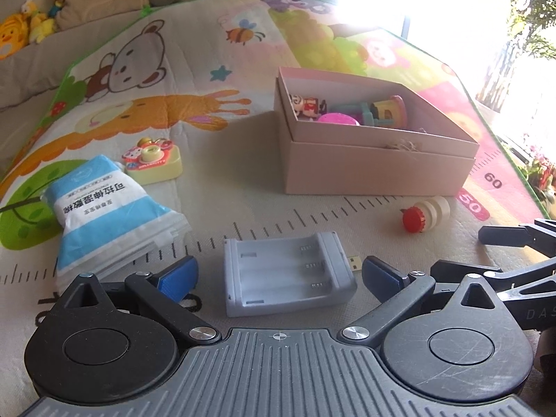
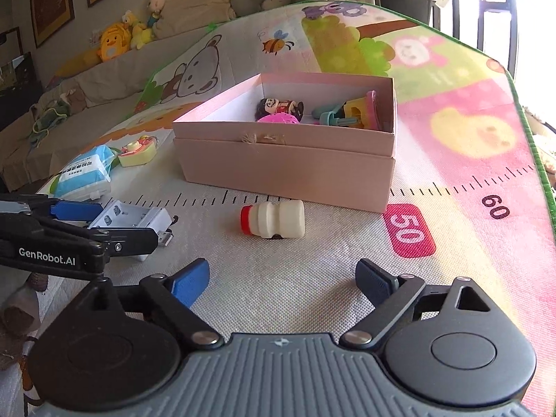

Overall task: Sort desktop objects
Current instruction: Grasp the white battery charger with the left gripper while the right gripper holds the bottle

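On the play mat, you are straddling the gray battery holder (image 1: 286,272) with your released left claw (image 1: 278,274) for pickup, while your right claw (image 2: 282,279), also spread empty, is facing the toy bottle (image 2: 272,217) near the pink box (image 2: 288,170).

A grey battery holder (image 1: 288,272) lies flat between the left jaws. A red-capped white bottle (image 2: 272,221) lies sideways ahead of the right jaws.

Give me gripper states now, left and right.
Left gripper: open, holding nothing; the battery charger lies between its fingers, untouched.
Right gripper: open, empty; the toy bottle lies ahead on the mat.
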### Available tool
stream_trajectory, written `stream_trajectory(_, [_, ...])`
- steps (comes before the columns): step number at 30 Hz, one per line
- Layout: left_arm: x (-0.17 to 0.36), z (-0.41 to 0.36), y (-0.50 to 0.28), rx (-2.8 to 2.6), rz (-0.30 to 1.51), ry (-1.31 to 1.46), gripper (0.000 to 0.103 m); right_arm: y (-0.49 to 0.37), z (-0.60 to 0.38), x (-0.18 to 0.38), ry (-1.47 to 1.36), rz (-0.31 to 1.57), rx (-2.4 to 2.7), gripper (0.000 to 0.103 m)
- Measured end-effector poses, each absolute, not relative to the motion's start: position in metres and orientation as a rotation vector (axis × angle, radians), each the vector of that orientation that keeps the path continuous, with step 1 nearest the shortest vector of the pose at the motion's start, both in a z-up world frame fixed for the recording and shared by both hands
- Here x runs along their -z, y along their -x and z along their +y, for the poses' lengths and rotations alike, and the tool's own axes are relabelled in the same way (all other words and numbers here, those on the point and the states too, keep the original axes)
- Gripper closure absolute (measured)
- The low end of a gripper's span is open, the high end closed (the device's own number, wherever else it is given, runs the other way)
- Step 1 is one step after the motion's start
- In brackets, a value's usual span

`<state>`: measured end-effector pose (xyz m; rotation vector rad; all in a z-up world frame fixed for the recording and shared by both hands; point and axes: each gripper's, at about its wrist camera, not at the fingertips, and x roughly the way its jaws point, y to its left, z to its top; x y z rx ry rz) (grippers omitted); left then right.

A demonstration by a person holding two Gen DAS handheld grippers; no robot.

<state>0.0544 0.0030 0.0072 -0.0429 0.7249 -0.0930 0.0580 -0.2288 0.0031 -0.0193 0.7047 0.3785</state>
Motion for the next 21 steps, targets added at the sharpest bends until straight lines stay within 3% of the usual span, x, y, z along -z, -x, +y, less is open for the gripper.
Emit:
stream_trajectory(8, [-0.004,0.005,-0.050,0.072,0.702,0.044,0.000,-0.059,-0.226,-0.005,0.045,0.710,-0.356,0.010])
stream_trajectory(21, [-0.004,0.002,-0.056,0.102,0.713,0.035,0.000,-0.091,-0.197,-0.016,0.117,0.715,-0.390,0.060])
